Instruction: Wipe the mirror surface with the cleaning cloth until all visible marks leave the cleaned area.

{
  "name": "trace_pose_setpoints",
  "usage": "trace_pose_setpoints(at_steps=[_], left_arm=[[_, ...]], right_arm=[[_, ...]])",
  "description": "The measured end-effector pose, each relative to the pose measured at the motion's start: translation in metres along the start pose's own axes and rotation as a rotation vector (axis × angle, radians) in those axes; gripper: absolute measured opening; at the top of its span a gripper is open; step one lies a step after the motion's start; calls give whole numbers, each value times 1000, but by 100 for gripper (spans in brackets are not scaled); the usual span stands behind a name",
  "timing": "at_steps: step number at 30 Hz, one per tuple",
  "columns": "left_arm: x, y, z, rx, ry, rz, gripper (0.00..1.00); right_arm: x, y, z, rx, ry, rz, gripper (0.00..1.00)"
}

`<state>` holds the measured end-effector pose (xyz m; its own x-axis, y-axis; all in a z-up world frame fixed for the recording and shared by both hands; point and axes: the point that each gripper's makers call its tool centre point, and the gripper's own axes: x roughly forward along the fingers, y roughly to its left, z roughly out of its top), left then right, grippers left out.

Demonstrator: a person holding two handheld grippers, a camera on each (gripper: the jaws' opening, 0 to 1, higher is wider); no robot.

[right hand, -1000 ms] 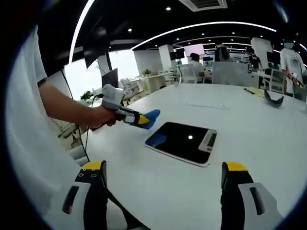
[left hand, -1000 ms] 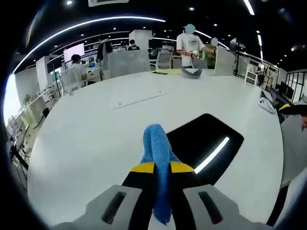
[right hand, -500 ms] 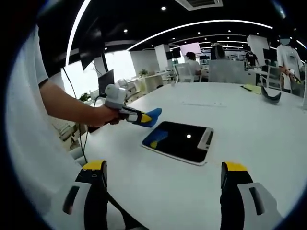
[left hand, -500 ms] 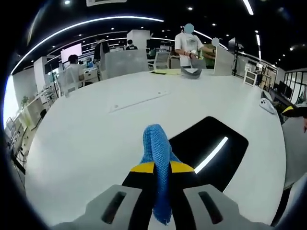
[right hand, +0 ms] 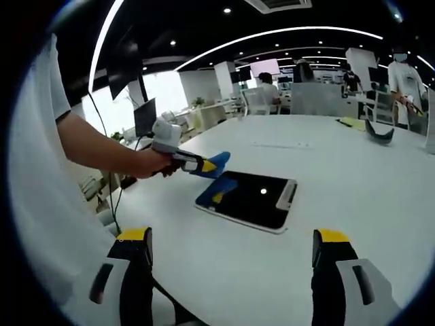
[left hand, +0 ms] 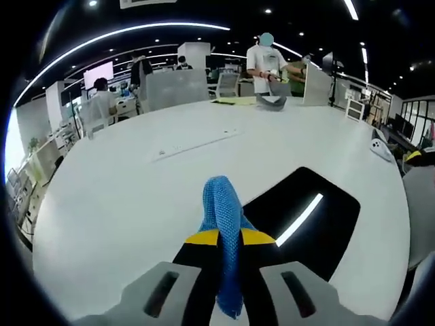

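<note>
Blue mesh cleaning cloth (left hand: 221, 210) is pinched between the closed jaws of the left hand-held gripper (left hand: 222, 237), hovering just short of the mirror (left hand: 309, 214), which lies flat on the white surface (left hand: 122, 204) ahead and to its right. The right hand-held gripper (right hand: 231, 248) is wide open and empty. Risk: an unbraced mirror may slide when wiped, or the small cloth tip may miss marks.

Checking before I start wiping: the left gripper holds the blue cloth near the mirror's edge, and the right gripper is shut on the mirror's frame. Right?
Not quite. The right gripper is open and holds nothing, its jaws spread wide short of the mirror, as the right gripper view shows. The left gripper does hold the blue cloth near the mirror's edge.
</note>
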<state>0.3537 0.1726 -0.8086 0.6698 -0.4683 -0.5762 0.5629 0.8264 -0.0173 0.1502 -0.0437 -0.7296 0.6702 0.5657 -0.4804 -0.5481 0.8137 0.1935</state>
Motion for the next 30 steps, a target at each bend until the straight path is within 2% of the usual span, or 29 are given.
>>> trace_pose_setpoints(at_steps=[12,30], left_arm=[[11,10,-2,-33,3,5,7],[27,17,-2,-11,26,-2,7]], right_arm=[[3,-2,2,-5,10,-7,97],[4,-6,7,1,4,-19,98]])
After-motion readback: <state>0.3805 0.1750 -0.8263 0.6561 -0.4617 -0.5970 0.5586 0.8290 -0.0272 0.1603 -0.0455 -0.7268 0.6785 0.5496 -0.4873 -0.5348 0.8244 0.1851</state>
